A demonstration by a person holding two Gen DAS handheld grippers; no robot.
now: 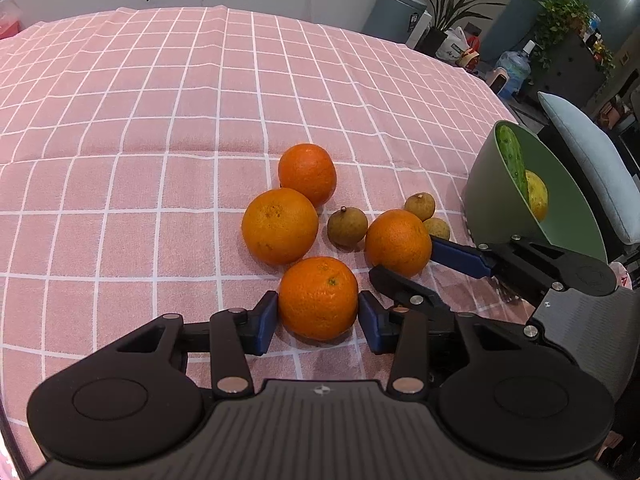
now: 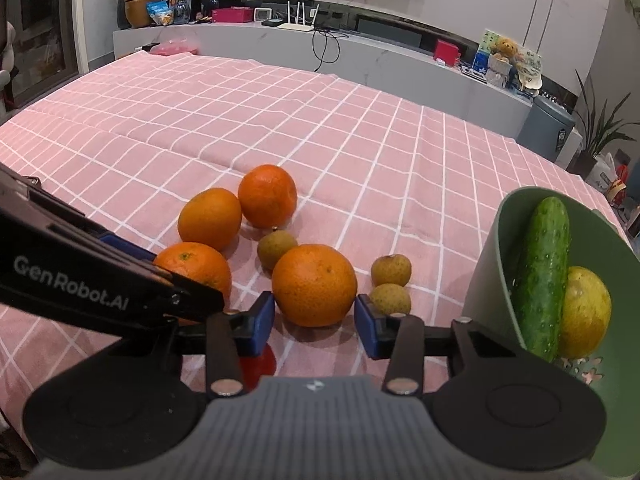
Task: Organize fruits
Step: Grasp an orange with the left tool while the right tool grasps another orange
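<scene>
Here, four oranges and three small brown fruits lie in a loose cluster on a pink checked tablecloth (image 1: pixel 160 120).

The left gripper (image 1: pixel 318 322) is low over the cloth with its jaws apart, one blue pad on each side of the nearest orange (image 1: pixel 318 298). The pads sit just beside the peel; whether they touch it cannot be told. This orange is round, deep orange, with a pitted skin and a small green stem scar on top.

The right gripper (image 2: pixel 314 318) also has its jaws apart, flanking a second orange (image 2: pixel 314 285) of similar size and colour. A narrow gap shows between each pad and the fruit. In the left wrist view this gripper enters from the right, with one blue finger (image 1: pixel 458 256) against the side of that orange.

Two more oranges (image 1: pixel 280 225) (image 1: pixel 307 174) lie behind the first pair, touching each other. One small brown fruit (image 1: pixel 347 226) sits between the oranges; the other two (image 2: pixel 391 270) (image 2: pixel 390 300) lie just beside the right gripper's right pad.

A green bowl (image 2: pixel 480 280) stands near the right edge of the table. It holds a bumpy green cucumber (image 2: pixel 544 276), leaning upright, and a yellow citrus fruit (image 2: pixel 586 312) touching it.
</scene>
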